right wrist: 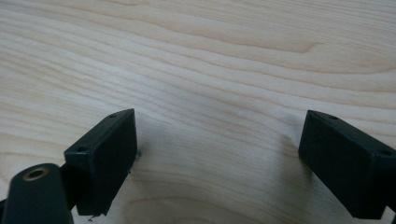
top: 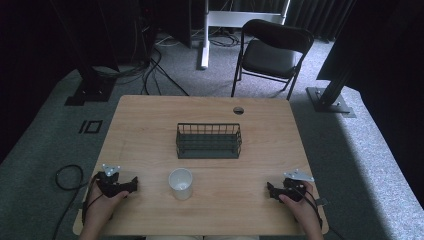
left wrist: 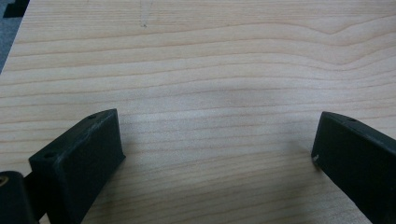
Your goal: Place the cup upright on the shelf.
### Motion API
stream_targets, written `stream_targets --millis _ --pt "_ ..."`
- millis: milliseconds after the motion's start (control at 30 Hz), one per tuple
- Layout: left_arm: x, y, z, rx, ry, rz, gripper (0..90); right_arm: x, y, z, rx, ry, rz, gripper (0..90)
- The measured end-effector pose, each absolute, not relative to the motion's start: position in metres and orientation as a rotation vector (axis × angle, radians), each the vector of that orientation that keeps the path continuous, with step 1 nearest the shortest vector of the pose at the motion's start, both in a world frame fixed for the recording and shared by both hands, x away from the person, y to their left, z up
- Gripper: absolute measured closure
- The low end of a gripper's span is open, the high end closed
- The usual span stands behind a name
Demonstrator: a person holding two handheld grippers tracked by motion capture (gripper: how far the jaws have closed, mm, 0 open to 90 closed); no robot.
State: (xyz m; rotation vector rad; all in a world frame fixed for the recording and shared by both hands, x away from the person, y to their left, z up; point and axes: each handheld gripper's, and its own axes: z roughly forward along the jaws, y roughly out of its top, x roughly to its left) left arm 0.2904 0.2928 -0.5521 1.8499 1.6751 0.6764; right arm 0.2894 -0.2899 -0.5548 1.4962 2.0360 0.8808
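Note:
A white paper cup (top: 180, 183) stands upright near the front middle of the wooden table (top: 150, 125). Behind it, at the table's centre, sits a dark wire basket (top: 208, 141) with nothing visible in it. My left gripper (top: 134, 184) rests on the table at the front left, held by a hand, well to the left of the cup. My right gripper (top: 269, 190) rests at the front right. In the left gripper view the left gripper (left wrist: 217, 140) stands open over bare wood. In the right gripper view the right gripper (right wrist: 219, 140) is likewise open, with only wood between its jaws.
A folding chair (top: 272, 50) stands on the carpet beyond the table's far edge. A cable hole (top: 238, 110) sits near the far edge. Dark stands and cables line the floor at the back and left. Wood is bare around the cup and basket.

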Motion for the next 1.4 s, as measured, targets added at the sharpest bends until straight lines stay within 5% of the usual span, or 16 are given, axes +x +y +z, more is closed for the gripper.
stream_targets --millis 1400 --pt "0.2906 0.2927 -0.5522 1.850 1.675 0.677 2.1 0.2920 -0.2834 -0.5510 1.383 2.113 0.960 10.8"
